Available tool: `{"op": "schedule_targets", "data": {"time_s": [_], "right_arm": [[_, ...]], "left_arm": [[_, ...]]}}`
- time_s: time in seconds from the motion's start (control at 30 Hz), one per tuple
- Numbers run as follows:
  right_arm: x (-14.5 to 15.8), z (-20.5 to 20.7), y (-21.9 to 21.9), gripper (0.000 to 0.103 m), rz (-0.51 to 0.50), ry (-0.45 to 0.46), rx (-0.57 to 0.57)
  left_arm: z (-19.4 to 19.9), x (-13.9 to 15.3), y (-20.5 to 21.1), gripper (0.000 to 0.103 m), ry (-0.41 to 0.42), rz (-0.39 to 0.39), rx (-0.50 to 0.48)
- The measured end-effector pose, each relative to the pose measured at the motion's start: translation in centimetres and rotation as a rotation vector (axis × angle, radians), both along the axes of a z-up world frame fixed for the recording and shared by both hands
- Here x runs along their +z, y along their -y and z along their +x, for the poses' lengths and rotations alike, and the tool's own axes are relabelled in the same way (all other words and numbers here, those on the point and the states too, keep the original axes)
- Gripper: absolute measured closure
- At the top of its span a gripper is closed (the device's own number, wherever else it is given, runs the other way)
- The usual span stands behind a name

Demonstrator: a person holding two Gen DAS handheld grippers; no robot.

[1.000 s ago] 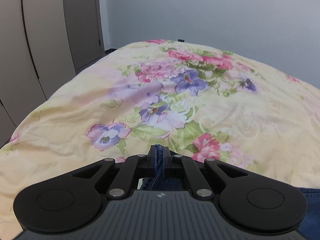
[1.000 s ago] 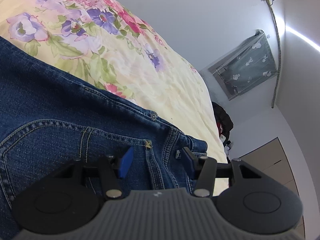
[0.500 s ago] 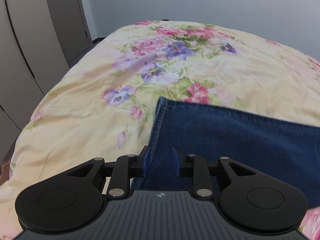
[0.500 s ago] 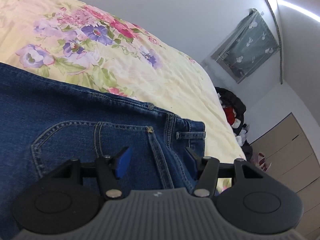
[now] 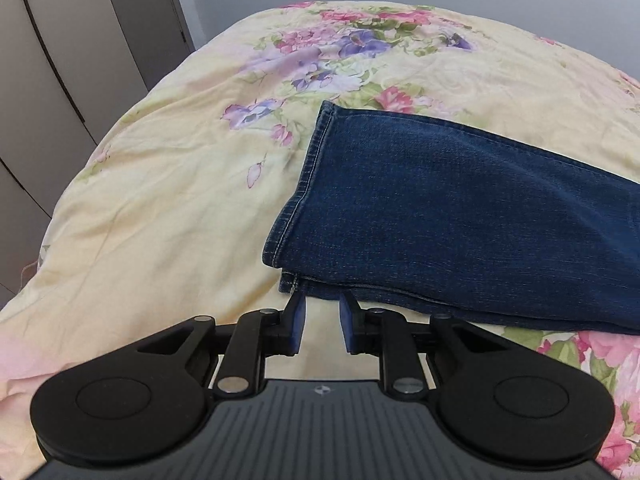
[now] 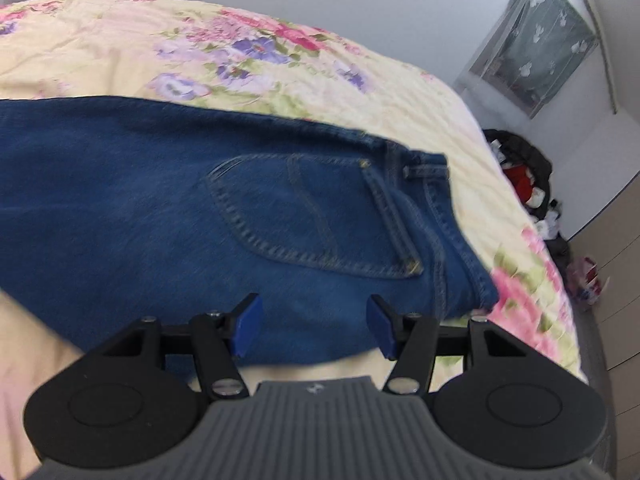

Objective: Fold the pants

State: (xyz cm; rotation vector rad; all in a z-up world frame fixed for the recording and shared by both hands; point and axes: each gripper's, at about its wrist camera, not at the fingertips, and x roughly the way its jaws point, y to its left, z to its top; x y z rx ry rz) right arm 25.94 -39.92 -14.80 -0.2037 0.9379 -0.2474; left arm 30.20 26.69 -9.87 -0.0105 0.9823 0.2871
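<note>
Blue denim pants [image 5: 460, 208] lie flat on the floral bedspread [image 5: 168, 200], folded lengthwise with one leg stacked on the other. The leg hems face my left gripper [image 5: 322, 316], which is open and empty just short of the lower hem's near corner. In the right wrist view the seat of the pants [image 6: 224, 220], with a back pocket and the waistband at the right, lies in front of my right gripper [image 6: 314, 322]. That gripper is wide open and empty, above the pants' near edge.
Grey wardrobe doors [image 5: 60, 60] stand left of the bed. A pile of clothes [image 6: 524, 176] lies on the floor past the bed's right edge. A covered window [image 6: 532, 40] is on the far wall.
My left gripper has let go of the leg hem, opened, and drawn back; the hem now lies flat on the bed. My right gripper, open throughout, has also backed away from the waistband.
</note>
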Motion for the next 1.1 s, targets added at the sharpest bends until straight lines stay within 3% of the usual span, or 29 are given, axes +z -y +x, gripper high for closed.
{"op": "schedule_targets", "data": {"time_s": [0.23,0.53,0.8,0.9,0.97,1.1], "right_arm": [[-1.0,-3.3,-2.6,0.049,0.088,0.001,0.01],[-1.5,-6.8,-1.6,0.049,0.172,-0.008,-0.045],[-2.4,-5.4,-3.3,0.053,0.233,0.054,-0.021],[-3.0,-3.9,-3.6,0.063,0.231,0.08,-0.045],[-3.4,-3.0,-3.4,0.098,0.22,0.048,-0.053],[-3.2,-3.2,-2.3,0.102,0.196,0.014,-0.035]], "left_arm": [[-0.8,-0.1,2.4,0.077,0.006,0.038,-0.057],[-0.2,-0.6,2.8,0.076,0.018,0.075,-0.052],[1.4,-2.6,2.5,0.076,-0.029,0.09,-0.02],[2.0,-3.6,2.6,0.076,-0.056,0.099,-0.02],[2.4,-3.9,2.7,0.083,-0.072,0.104,-0.029],[3.4,-5.0,2.9,0.092,-0.122,0.14,-0.045]]}}
